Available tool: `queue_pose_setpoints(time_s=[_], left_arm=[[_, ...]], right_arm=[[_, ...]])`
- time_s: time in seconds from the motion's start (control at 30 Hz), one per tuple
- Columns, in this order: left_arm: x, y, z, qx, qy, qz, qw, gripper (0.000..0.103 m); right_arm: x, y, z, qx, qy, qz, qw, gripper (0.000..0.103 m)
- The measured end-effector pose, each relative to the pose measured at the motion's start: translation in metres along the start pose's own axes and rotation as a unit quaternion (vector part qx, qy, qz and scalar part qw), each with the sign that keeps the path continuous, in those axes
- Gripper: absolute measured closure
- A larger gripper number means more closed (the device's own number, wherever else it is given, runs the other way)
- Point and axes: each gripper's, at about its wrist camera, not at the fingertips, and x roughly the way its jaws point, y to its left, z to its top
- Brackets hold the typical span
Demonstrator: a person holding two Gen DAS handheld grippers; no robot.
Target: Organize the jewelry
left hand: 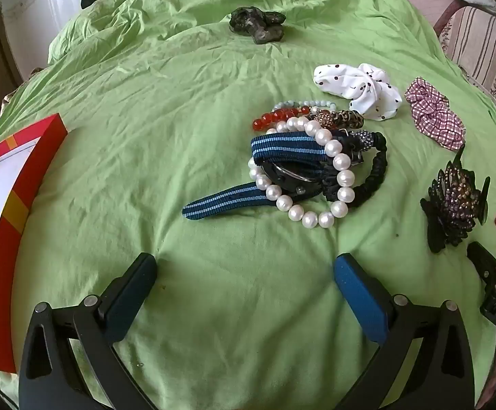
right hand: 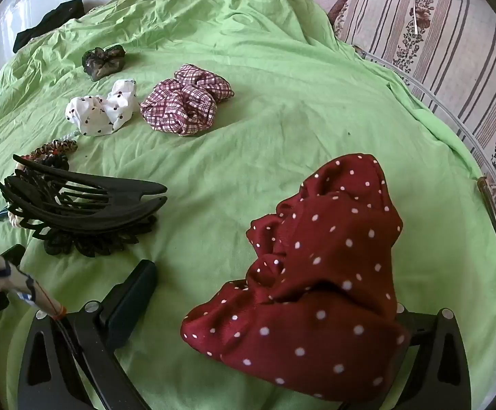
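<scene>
Landmark: the pearl bracelet (left hand: 311, 174) lies mid-sheet on the green bed sheet (left hand: 179, 102), atop a tangled pile.
Pile: under the pearls sits a watch (left hand: 292, 179) with a blue striped strap; touching behind are red beads (left hand: 275, 118), a pale bead string (left hand: 304, 104) and a leopard band (left hand: 345, 119); a black band (left hand: 374, 171) lies against the pearls' right side.
Scrunchies: white dotted scrunchie (left hand: 360, 90) just behind-right of the pearls; checked scrunchie (left hand: 434, 112) further right; dark green scrunchie (left hand: 258, 24) well behind.
Clip: black hair clip (left hand: 454, 205), right of the pearls, apart from the pile.
Box: red-edged box (left hand: 19, 184), well left of the pearls, at the sheet's edge.
Left hand-held gripper (left hand: 244, 273): fingers spread wide, nothing between them, above bare sheet in front of the pearls.
Right hand-held gripper (right hand: 268, 294): far right of the pearls; left finger (right hand: 131, 300) visible, the other hidden under the red dotted scrunchie (right hand: 316, 273); its spread is wide, though contact with the scrunchie cannot be told.
</scene>
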Motion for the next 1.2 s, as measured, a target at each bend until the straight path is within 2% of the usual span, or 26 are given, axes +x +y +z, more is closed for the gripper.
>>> queue_pose_setpoints(time_s=[0.33,0.53,0.67,0.83,1.2], left_arm=[[0.001,-0.002,0.003,0.007,0.003,0.01,0.9999,0.0],[-0.001,0.003,0.001,0.003,0.0,0.004,1.0,0.0],[-0.005,-0.001,-0.001,0.013,-0.005,0.02,0.9997,0.0],[-0.007,0.005,-0.004,0.004,-0.008,0.002,1.0,0.0],[-0.021,0.005,-0.018,0.008,-0.006,0.012,0.9999,0.0]], right_arm=[[0.0,0.0,0.0,0.0,0.0,0.0,1.0,0.0],[0.0,0.0,0.0,0.0,0.0,0.0,1.0,0.0],[0.001,-0.001,-0.001,0.0,0.0,0.001,1.0,0.0],[0.002,0.0,-0.003,0.001,-0.001,0.001,1.0,0.0],[0.0,-0.002,0.0,0.001,-0.002,0.004,1.0,0.0]])
